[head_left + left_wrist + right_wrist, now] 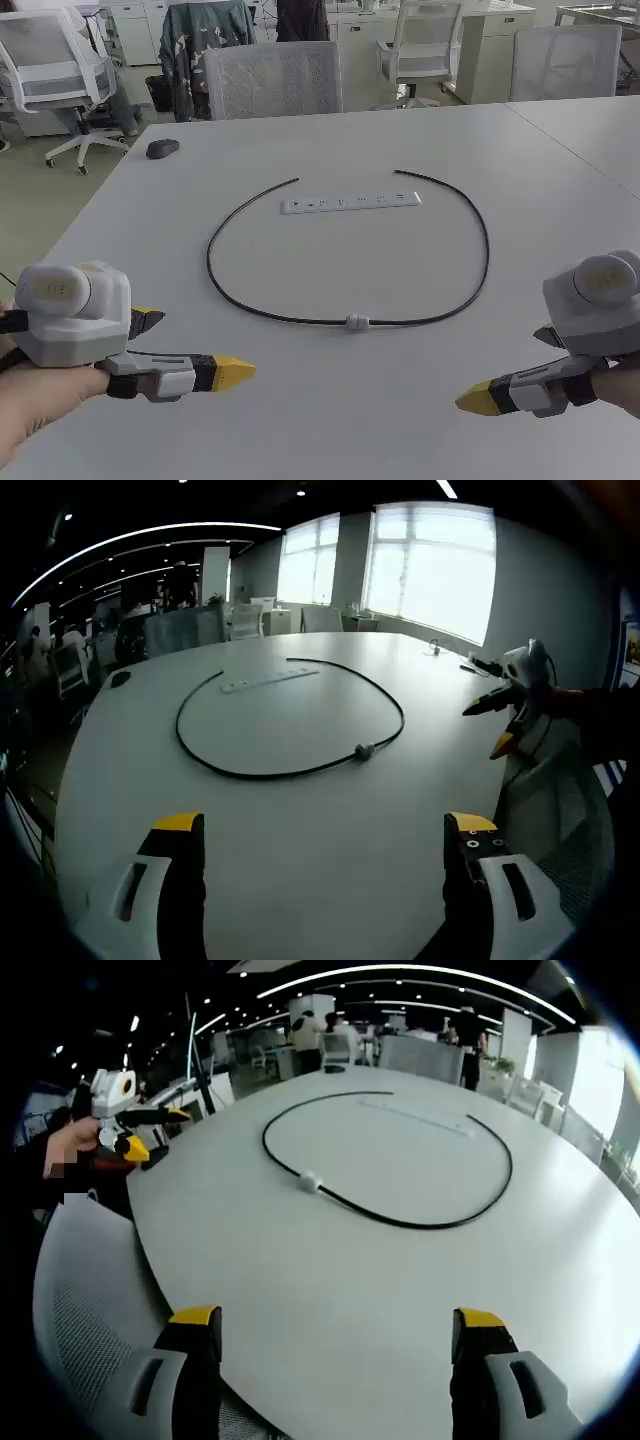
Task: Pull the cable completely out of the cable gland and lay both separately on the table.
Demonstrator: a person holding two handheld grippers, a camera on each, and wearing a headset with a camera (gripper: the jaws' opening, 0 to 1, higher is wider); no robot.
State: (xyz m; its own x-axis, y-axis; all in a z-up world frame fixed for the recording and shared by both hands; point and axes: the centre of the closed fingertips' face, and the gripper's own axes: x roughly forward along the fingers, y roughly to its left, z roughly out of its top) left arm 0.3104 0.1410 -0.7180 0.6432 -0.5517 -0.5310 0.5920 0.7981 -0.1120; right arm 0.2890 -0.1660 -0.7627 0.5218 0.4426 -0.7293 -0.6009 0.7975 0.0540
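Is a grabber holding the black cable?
No, the cable lies on the table, apart from the open left hand-held gripper and right hand-held gripper.

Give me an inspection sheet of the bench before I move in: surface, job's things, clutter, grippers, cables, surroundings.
Surface: white table, smooth, no spills seen.
Job's things: black cable lies in an open loop, threaded through the white cable gland on the loop's near side.
Clutter: power strip lies between the cable's two ends; computer mouse lies at the far left.
Grippers: left gripper and right gripper both have their fingers open, hold nothing, and are short of the cable.
Cables: nothing seen beyond the job's cable; both ends lie free.
Surroundings: office chairs stand behind the table.
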